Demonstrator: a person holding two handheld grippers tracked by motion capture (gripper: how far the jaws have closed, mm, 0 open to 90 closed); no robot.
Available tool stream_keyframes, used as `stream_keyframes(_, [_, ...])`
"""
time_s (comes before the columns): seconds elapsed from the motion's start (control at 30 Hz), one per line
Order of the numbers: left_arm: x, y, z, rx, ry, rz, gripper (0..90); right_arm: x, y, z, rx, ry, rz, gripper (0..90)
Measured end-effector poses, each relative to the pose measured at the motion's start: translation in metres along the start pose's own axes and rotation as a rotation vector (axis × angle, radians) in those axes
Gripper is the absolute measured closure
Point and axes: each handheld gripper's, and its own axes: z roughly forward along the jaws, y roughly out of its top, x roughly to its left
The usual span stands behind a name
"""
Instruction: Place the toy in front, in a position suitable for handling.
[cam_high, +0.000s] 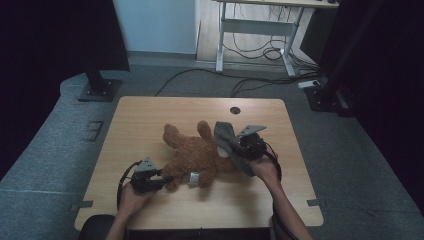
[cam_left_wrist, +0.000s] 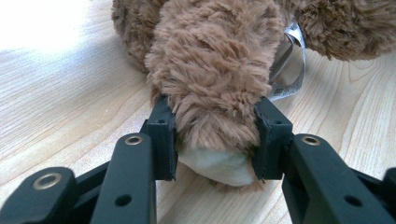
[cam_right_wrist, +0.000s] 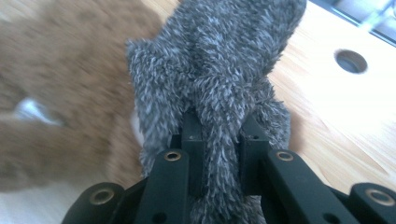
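Brown teddy bear (cam_high: 197, 155) lies mid-desk (cam_high: 150, 115). One leg (cam_left_wrist: 212, 84) sits between the left gripper (cam_left_wrist: 215, 140) fingers (cam_left_wrist: 163, 135), which clamp it near the pale sole. Grey fuzzy sock (cam_right_wrist: 219, 79) hangs over the bear's right side, pinched tight in the right gripper (cam_right_wrist: 219, 144) fingers (cam_right_wrist: 192, 140).

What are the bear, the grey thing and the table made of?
Bear: brown plush, by its long shaggy pile; a glossy, ribbon-like tag hangs off it.
Grey sock: fuzzy knit, probably; speckled fibres stand up.
Table: pale wood grain, smooth, likely laminate.
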Motion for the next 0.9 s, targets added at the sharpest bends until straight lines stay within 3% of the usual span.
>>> stream_keyframes(0.2, [0.000,0.000,0.000,-0.001,-0.001,0.000,57.7,-0.008,-0.014,0.002,-0.002,0.003,0.042,76.6])
stream_keyframes(0.27, [0.000,0.000,0.000,-0.001,0.000,-0.001,57.7,-0.008,-0.018,0.002,0.012,-0.022,0.050,76.6])
stream_keyframes(0.53, [0.000,0.000,0.000,-0.001,-0.001,-0.002,57.7,-0.017,-0.034,0.004,0.028,-0.044,0.104,76.7])
stream_keyframes(0.73, [0.000,0.000,0.000,-0.001,-0.001,-0.003,57.7,-0.026,-0.054,0.011,0.063,-0.060,0.150,76.8])
stream_keyframes(0.9, [0.001,0.000,0.000,-0.002,-0.002,-0.008,57.6,-0.030,-0.067,0.022,0.119,-0.075,0.145,76.8])
